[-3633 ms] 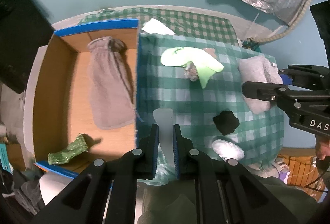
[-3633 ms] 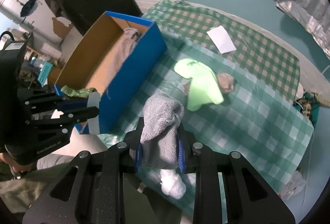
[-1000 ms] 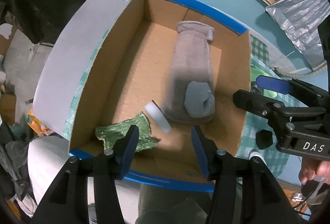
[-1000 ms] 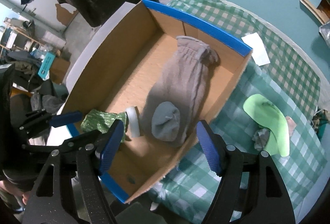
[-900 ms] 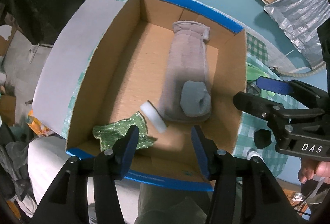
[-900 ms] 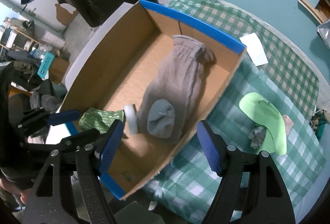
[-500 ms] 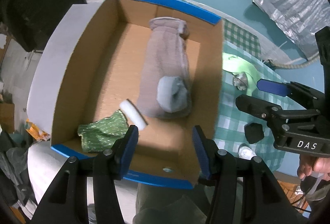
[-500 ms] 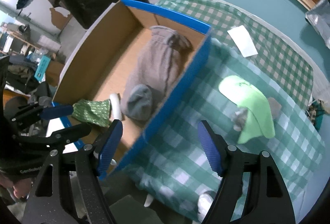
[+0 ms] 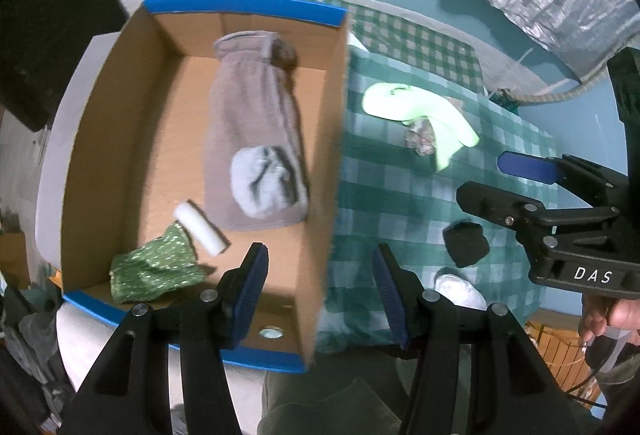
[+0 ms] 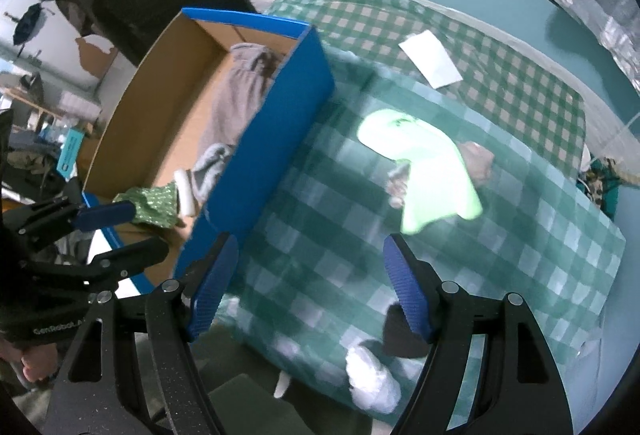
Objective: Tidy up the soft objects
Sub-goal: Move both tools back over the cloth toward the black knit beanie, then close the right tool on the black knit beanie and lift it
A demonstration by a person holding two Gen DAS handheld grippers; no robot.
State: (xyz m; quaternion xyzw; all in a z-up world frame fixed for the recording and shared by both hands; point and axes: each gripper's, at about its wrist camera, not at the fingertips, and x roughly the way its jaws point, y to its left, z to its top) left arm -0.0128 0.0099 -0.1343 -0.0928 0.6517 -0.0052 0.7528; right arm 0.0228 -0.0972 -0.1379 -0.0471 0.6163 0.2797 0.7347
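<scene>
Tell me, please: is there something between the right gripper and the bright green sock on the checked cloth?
Nothing visible stands in the way. The right gripper is open and empty, and only bare checked cloth lies between it and the bright green sock. A small grey-pink bundle lies against the sock's far side, not in the path.

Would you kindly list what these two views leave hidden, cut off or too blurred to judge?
- Small item under the lime-green sock: left wrist view, mostly covered and blurred, so unidentifiable.
- White bundle: right wrist view, partly behind the right gripper, smeared by motion.
- Black lump: left wrist view, dark and featureless.
- Grey sock in the box: right wrist view, its lower part hidden by the blue wall.
</scene>
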